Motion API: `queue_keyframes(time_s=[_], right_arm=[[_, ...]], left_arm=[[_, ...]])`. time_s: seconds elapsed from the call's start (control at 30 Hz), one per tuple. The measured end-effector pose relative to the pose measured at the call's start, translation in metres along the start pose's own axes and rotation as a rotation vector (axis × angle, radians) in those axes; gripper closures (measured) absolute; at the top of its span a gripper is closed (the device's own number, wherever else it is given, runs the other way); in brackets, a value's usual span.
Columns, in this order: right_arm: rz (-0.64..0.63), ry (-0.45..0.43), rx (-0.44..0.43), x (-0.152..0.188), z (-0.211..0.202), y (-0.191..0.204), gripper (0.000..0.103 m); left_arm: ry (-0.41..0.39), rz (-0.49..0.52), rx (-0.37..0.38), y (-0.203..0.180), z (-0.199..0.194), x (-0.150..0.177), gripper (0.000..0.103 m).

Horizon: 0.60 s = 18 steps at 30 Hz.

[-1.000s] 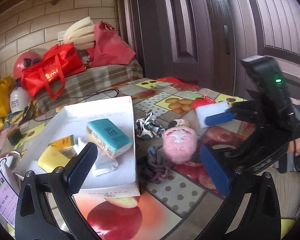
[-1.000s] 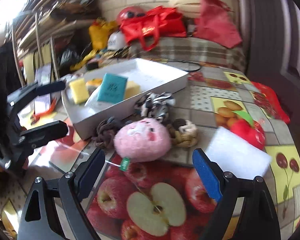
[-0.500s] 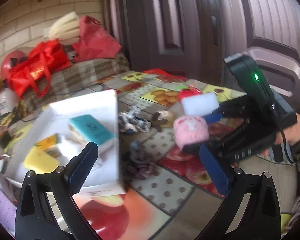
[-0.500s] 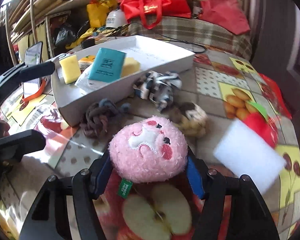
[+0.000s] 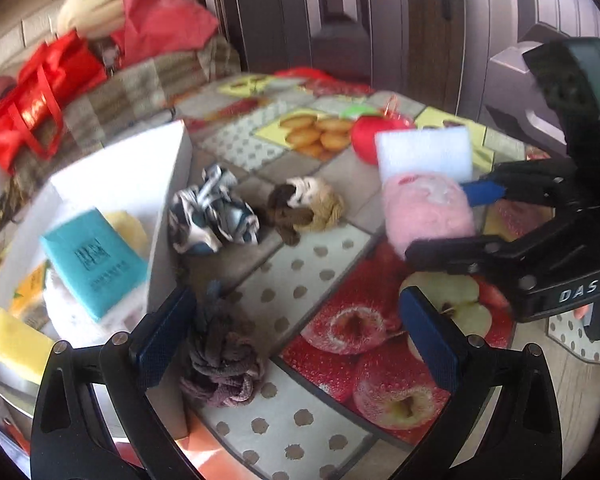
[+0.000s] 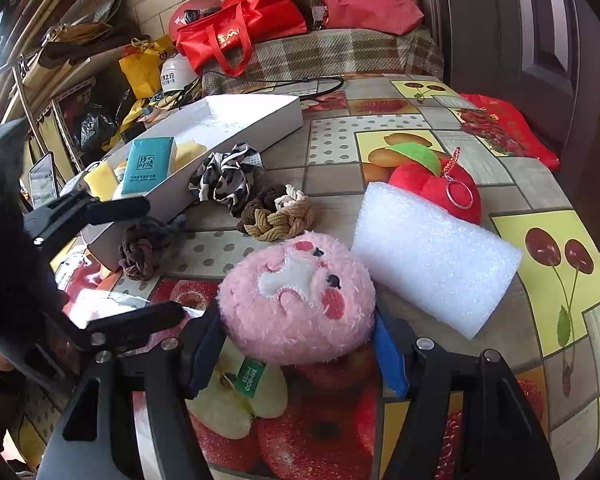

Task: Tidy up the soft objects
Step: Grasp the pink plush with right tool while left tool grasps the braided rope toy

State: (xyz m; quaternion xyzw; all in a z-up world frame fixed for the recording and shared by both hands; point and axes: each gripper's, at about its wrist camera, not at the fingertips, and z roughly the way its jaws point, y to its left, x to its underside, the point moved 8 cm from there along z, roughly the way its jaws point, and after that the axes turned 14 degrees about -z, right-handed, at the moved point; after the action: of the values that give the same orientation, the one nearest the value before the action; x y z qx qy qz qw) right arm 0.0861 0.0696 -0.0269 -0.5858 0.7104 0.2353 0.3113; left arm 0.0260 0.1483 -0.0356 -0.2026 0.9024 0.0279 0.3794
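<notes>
A pink plush toy sits between the blue pads of my right gripper, which is shut on it low over the fruit-print tablecloth; the left wrist view shows the same grip. My left gripper stands open, with a mauve knotted scrunchie just below its left finger, beside the white box. Loose on the cloth lie a white foam block, a red apple plush, a tan and brown braided scrunchie and a black-and-white scrunchie.
The white box holds a teal tissue pack and yellow sponges. Red bags and a plaid-covered bench lie behind the table. A dark door stands to the right.
My right gripper moved forward and shut on the pink plush. The left gripper swung down and toward the mauve scrunchie at the box's corner.
</notes>
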Motion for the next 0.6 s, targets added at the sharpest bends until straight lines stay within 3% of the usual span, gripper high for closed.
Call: queue_keyframes(time_s=[0.03,0.13,0.2,0.3,0.43,0.6], right_arm=[[0.006,-0.001,-0.003,0.001,0.001,-0.001,0.036],[0.02,-0.003,-0.01,0.0,0.002,-0.005,0.036],[0.022,-0.006,-0.012,-0.001,0.002,-0.005,0.036],[0.023,-0.008,-0.017,-0.001,0.002,-0.005,0.036],[0.023,-0.009,-0.019,-0.001,0.002,-0.005,0.036],[0.016,-0.005,-0.016,-0.002,0.003,-0.003,0.036]], left_arm=[[0.045,-0.031,0.039,0.0,0.004,0.005,0.001],[0.077,-0.029,0.095,-0.012,0.0,0.016,0.001],[0.084,0.012,0.094,-0.024,-0.008,0.028,0.001],[0.061,0.004,0.176,-0.039,-0.032,0.042,0.001],[-0.059,0.01,0.12,-0.029,-0.059,0.04,0.001],[0.022,0.006,0.12,-0.027,-0.048,0.048,0.001]])
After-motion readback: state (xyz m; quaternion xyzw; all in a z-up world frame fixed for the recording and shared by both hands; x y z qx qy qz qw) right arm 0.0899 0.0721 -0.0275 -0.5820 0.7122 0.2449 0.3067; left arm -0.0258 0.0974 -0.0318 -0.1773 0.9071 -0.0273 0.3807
